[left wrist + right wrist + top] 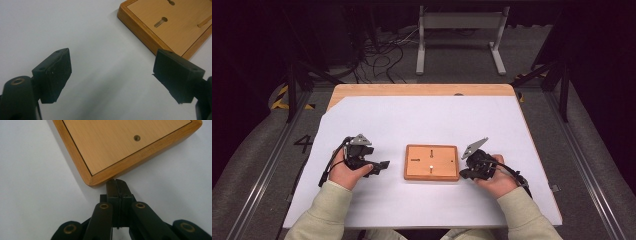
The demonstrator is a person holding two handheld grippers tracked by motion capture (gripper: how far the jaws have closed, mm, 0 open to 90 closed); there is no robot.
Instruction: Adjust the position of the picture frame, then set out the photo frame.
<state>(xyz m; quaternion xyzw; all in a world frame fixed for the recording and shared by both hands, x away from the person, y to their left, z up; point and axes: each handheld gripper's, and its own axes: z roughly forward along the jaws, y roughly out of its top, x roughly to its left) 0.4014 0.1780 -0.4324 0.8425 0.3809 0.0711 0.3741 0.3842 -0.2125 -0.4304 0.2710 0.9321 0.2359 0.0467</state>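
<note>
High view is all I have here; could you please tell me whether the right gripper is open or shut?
Observer: The right gripper is shut, holding nothing, its tip at a corner of the wooden board.
Operator: Thank you. And the left one?
Observer: The left gripper is wide open over the white sheet, with nothing between its jaws.
Operator: Is it touching the board?
Observer: No, the board lies ahead of it, apart.

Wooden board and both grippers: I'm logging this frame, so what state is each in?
Wooden board: flat on the white sheet, slots empty, a small white dot at its middle.
Left gripper: open, empty, beside the board.
Right gripper: shut, empty, tips at the board's corner.
</note>
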